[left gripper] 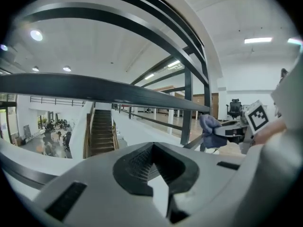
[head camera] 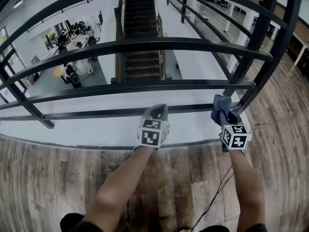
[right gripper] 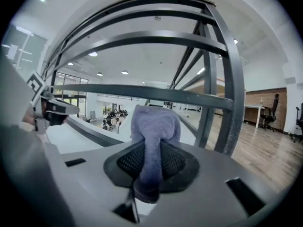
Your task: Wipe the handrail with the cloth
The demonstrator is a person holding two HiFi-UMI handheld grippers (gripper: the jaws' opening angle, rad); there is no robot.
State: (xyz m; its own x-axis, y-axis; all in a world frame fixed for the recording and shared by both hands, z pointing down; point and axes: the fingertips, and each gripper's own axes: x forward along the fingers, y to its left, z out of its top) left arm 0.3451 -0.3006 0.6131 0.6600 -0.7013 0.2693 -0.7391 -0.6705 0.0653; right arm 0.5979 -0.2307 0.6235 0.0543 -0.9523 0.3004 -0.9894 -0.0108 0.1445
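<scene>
My right tongs [head camera: 225, 116] pinch the blue cloth [head camera: 220, 104], which hides their tips. It sits at the handrail's [head camera: 145, 46] lowest bar, beside the post [head camera: 263, 57]; I can't tell whether it touches. My left tongs [head camera: 157, 109] are closed and empty, near the same bar. A staircase [head camera: 140, 37] lies beyond.

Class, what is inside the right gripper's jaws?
A blue cloth, pinched in the right gripper and bunched above it. The pad faces under the cloth are covered.
</scene>
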